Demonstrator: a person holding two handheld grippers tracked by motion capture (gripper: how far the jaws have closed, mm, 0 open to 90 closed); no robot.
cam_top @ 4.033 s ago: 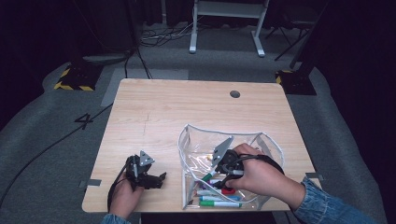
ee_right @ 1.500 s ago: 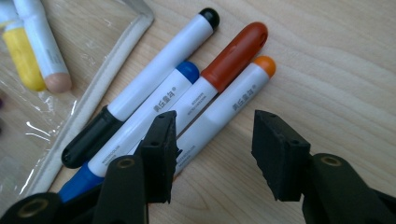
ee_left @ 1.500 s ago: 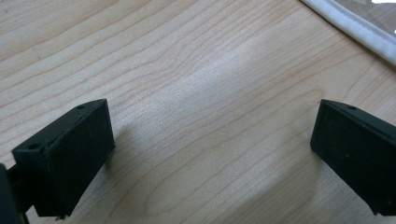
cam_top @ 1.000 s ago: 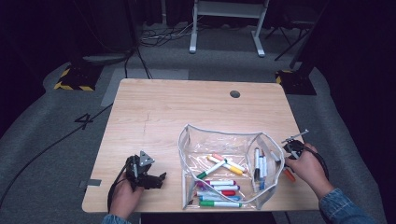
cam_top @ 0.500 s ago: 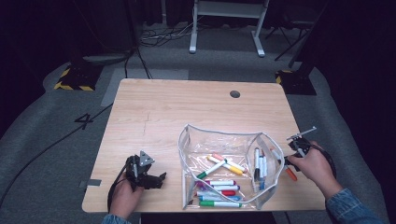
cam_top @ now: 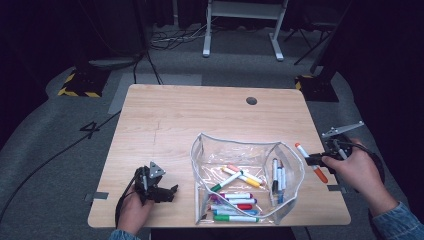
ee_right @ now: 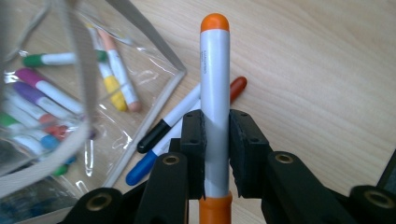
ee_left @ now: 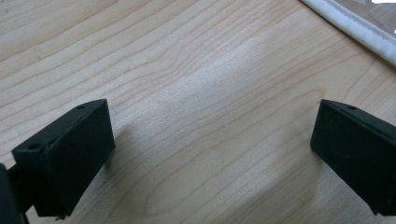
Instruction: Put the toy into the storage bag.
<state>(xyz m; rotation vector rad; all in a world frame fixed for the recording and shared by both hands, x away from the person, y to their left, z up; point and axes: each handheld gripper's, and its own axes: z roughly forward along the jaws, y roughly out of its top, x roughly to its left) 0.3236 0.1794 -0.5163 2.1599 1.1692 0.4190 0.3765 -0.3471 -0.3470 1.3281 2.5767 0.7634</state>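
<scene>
At the right edge of the high view, the right gripper (cam_top: 314,159) pinches an orange marker (cam_top: 310,162) just beside the clear pouch (cam_top: 240,145). At lower left, the left gripper (cam_top: 170,192) rests on the table (cam_top: 200,115), jaws spread wide

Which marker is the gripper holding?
The orange marker, with orange at both ends: the right gripper clamps it above the table. The other markers lie loose in or beside the clear pouch.

L gripper (cam_top: 159,190) fingers apart; R gripper (cam_top: 314,159) fingers clamped.
</scene>
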